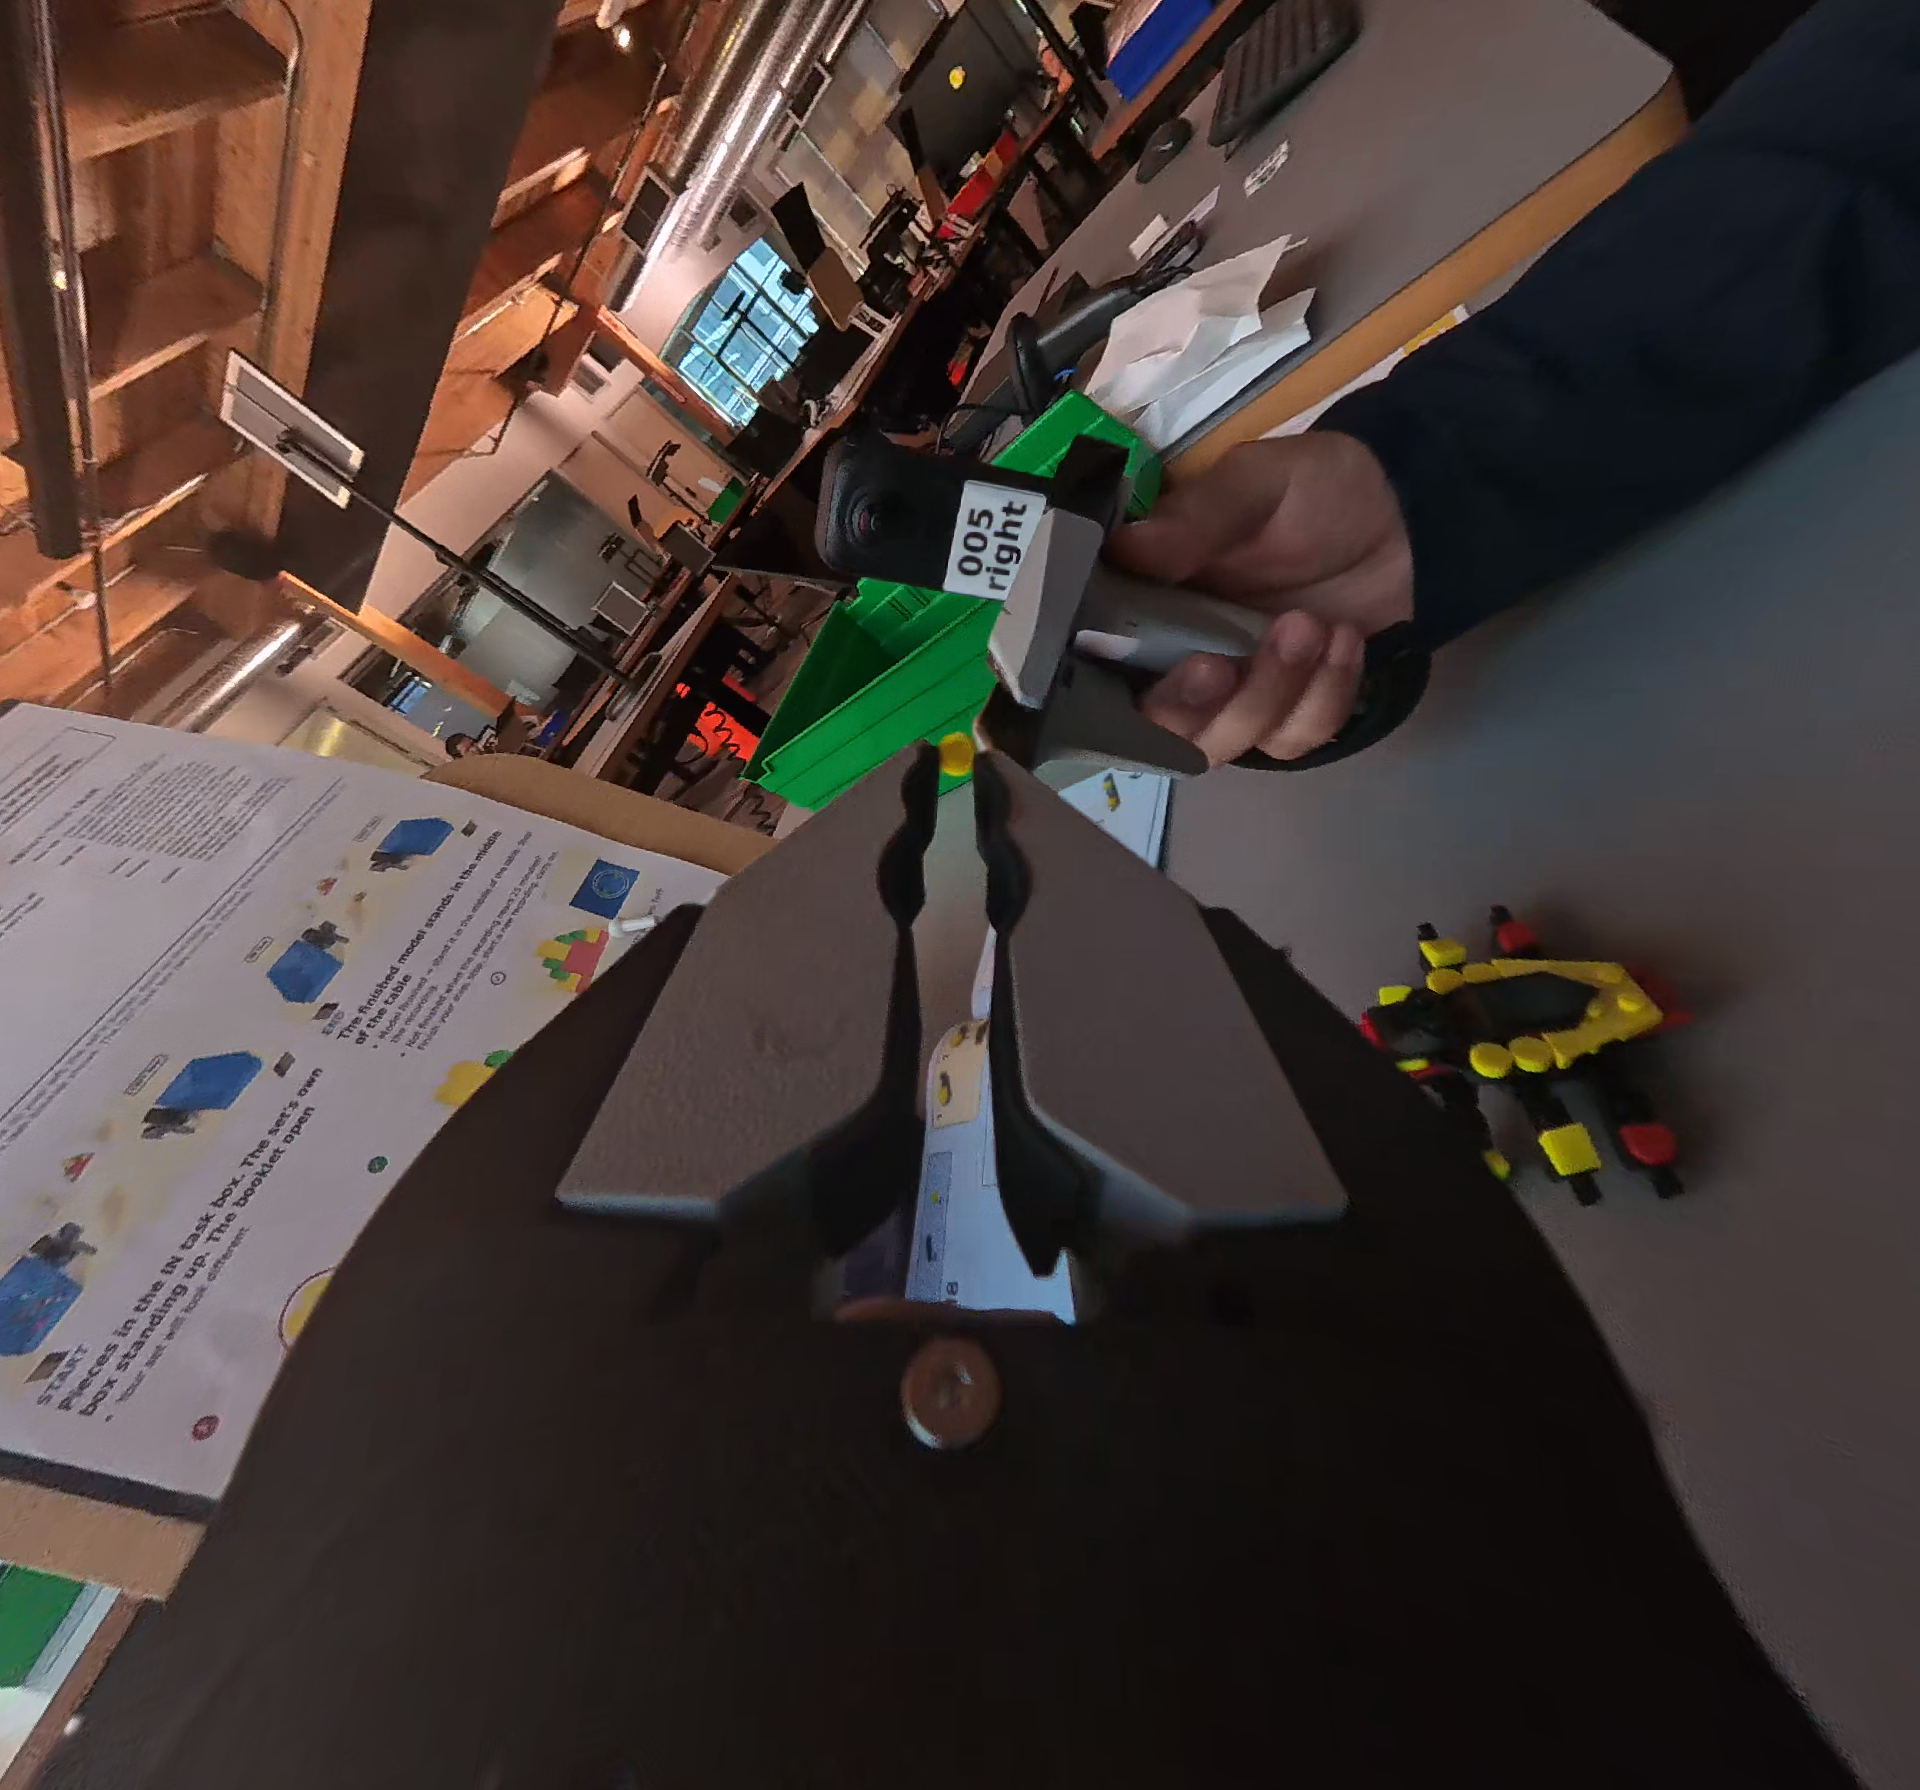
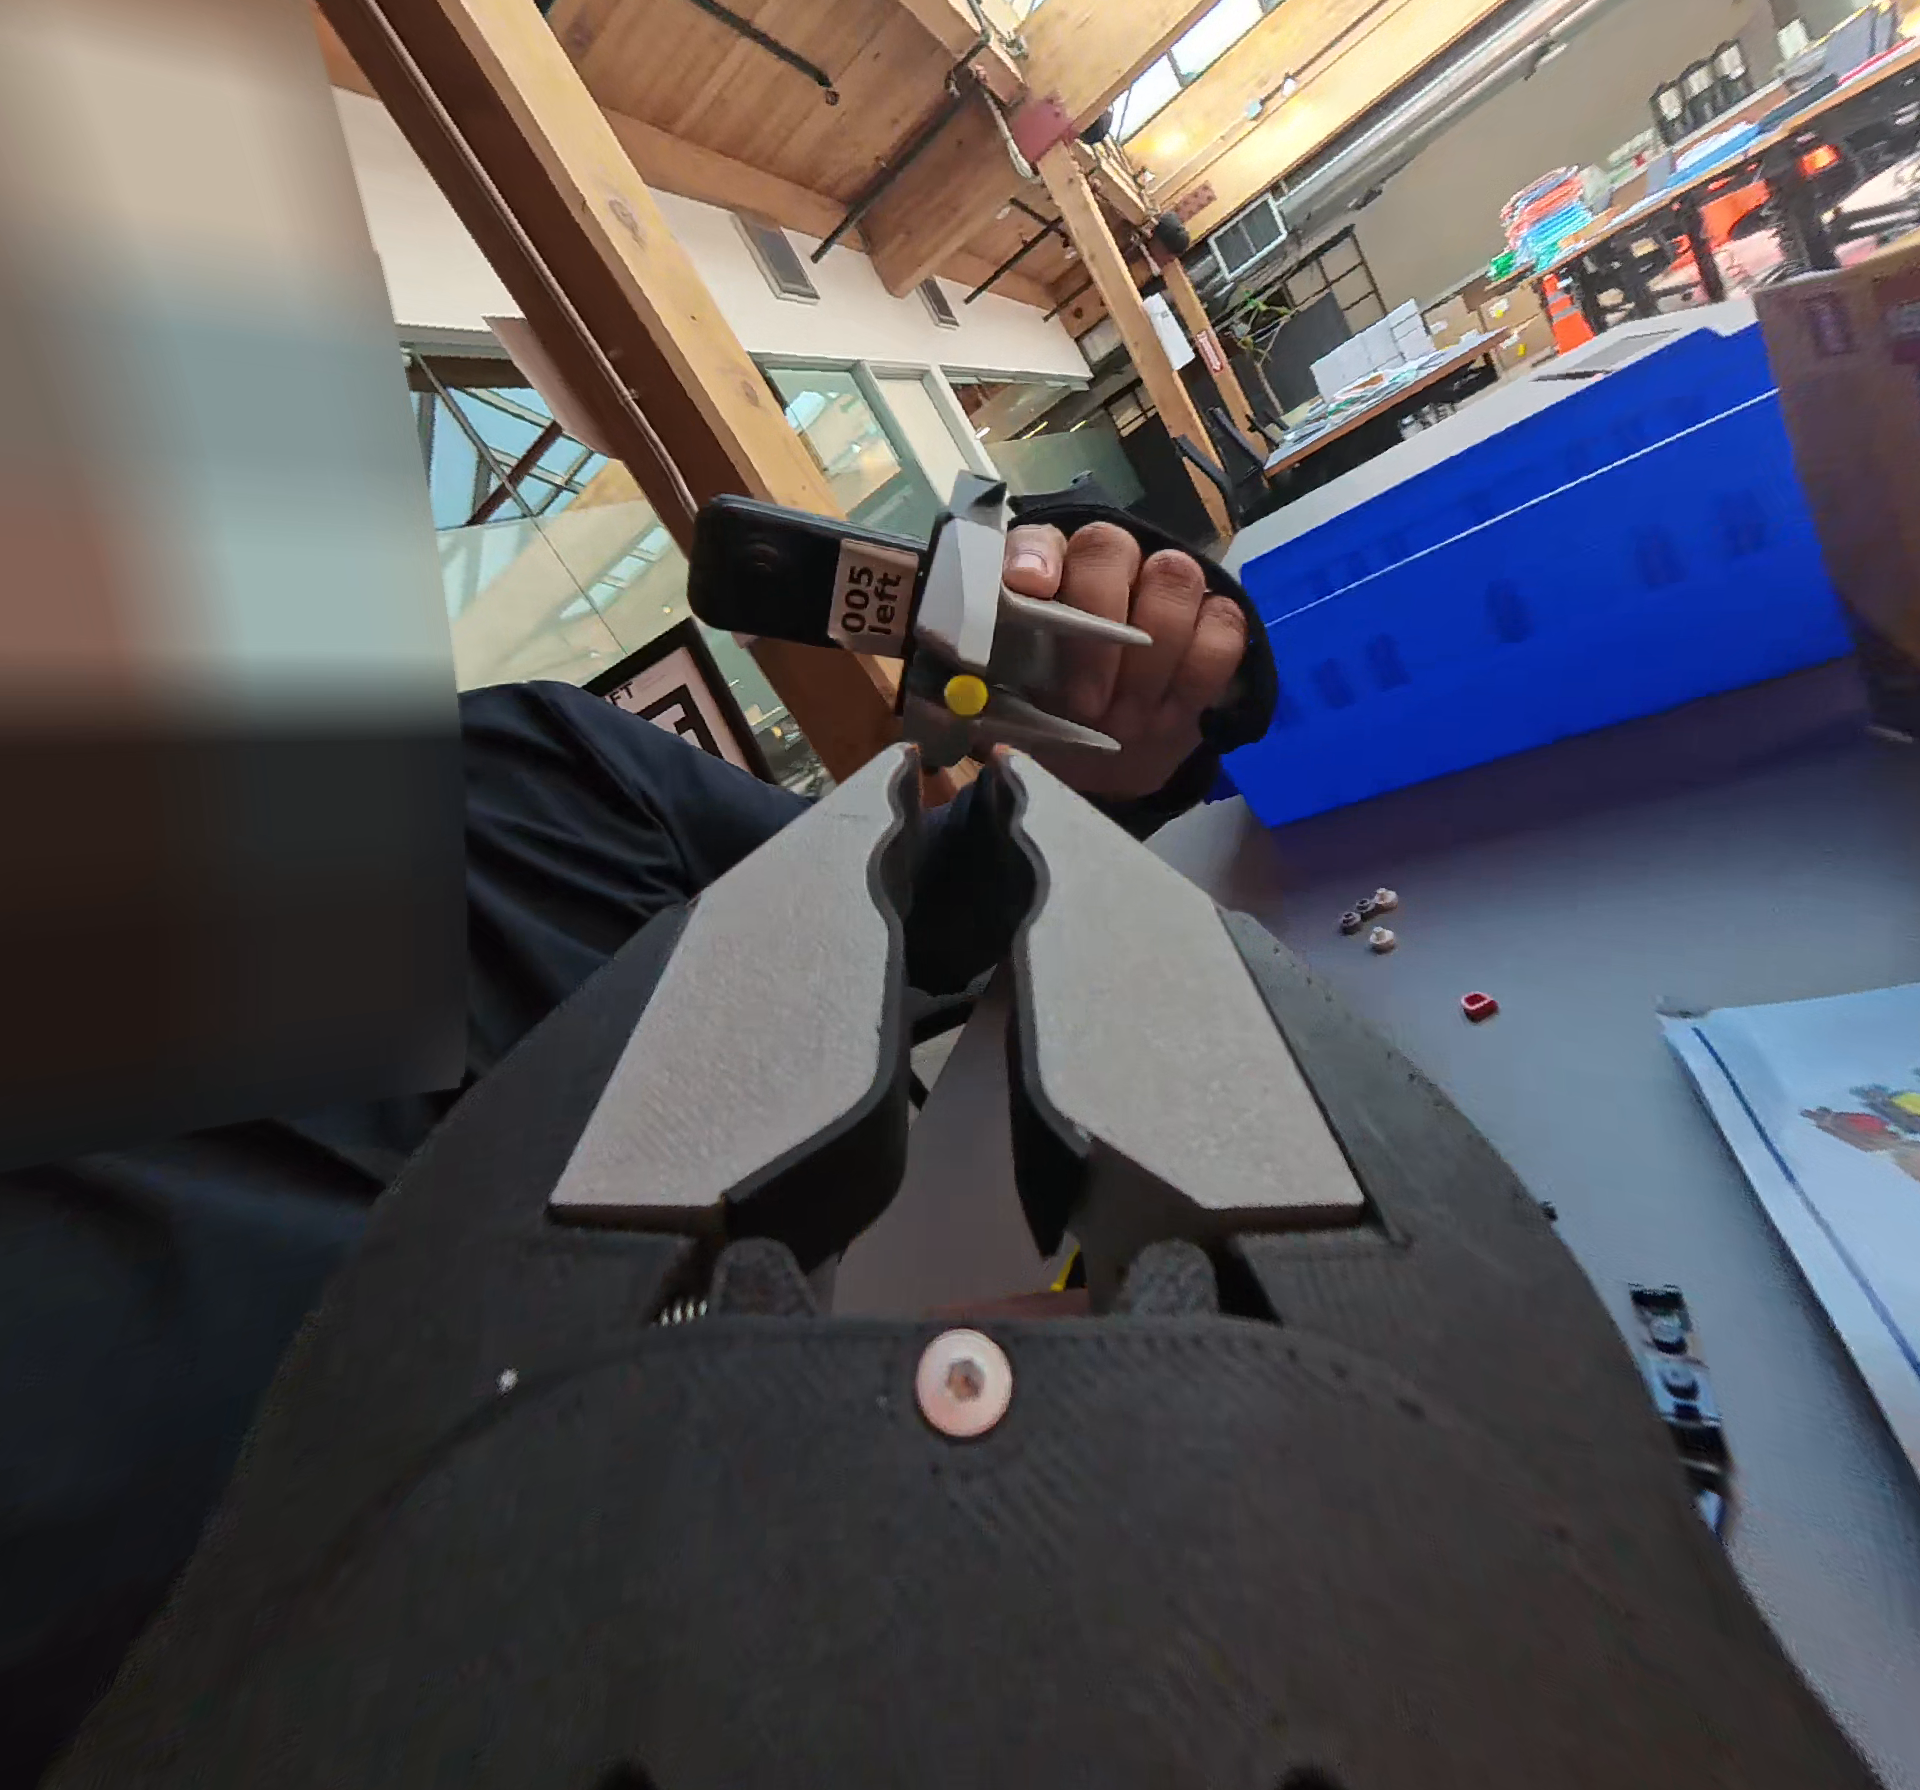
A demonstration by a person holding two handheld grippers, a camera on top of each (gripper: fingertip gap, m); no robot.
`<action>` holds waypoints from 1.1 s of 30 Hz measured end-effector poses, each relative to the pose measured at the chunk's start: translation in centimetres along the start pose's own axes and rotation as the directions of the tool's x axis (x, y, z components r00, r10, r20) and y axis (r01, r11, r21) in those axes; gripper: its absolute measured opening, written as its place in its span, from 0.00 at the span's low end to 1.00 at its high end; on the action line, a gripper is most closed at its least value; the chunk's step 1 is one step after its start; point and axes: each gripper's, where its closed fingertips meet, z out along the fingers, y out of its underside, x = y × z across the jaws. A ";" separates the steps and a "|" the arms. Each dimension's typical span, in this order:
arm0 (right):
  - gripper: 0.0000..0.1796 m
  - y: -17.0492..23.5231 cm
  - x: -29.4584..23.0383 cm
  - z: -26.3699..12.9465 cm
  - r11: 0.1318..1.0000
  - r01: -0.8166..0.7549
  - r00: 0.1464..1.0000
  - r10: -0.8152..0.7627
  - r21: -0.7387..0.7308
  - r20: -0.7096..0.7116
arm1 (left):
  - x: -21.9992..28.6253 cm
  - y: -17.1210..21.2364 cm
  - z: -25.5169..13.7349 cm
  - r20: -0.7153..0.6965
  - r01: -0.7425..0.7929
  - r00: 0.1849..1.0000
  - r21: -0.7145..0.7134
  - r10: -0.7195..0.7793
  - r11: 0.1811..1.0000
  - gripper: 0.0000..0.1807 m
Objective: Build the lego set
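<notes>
Grey tabletop (image 1: 1714, 701) under timber beams; left gripper (image 1: 951, 774) pinches a small round yellow stud (image 1: 955, 753) at its fingertips, held up in the air; right gripper (image 2: 956, 764) faces it, jaws slightly parted and empty; well apart on the table sits a yellow, black and red lego model (image 1: 1522, 1034), seemingly far along; loose small pieces (image 2: 1371, 914) and an open instruction booklet (image 2: 1829, 1148) remain

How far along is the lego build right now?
Mostly built, it seems: a yellow, black and red model sits assembled on the grey table. In hand: the left gripper pinches a small yellow round piece, facing the right gripper. Left: several loose small pieces and a red one lie unplaced.
</notes>
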 end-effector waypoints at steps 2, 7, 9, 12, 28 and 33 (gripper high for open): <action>0.05 0.3 0.2 0.2 1.000 -0.019 1.000 0.019 -0.011 0.011 | 0.4 0.1 0.1 -0.016 0.015 1.000 0.003 -0.015 1.000 0.02; 0.04 0.7 0.9 0.2 0.999 -0.045 0.999 0.045 -0.012 0.007 | 1.4 1.2 0.3 -0.045 0.044 0.998 -0.015 -0.045 0.999 0.02; 0.04 0.8 1.2 0.2 0.998 -0.054 0.999 0.054 -0.017 -0.002 | 1.6 1.4 0.5 -0.051 0.051 0.997 -0.022 -0.052 0.998 0.02; 0.03 0.9 1.4 0.2 0.998 -0.060 0.998 0.060 -0.020 -0.010 | 1.8 1.7 0.6 -0.053 0.050 0.997 -0.033 -0.052 0.998 0.02; 0.03 5.9 8.8 -10.6 0.642 0.085 0.662 -0.608 -0.762 -0.438 | -1.5 7.8 0.6 0.122 0.408 0.913 -0.266 -0.389 0.874 0.04; 0.03 9.9 9.0 -11.7 0.456 0.017 0.692 -0.648 -0.890 -0.318 | -0.9 9.2 1.0 0.132 0.404 0.915 -0.334 -0.382 0.851 0.07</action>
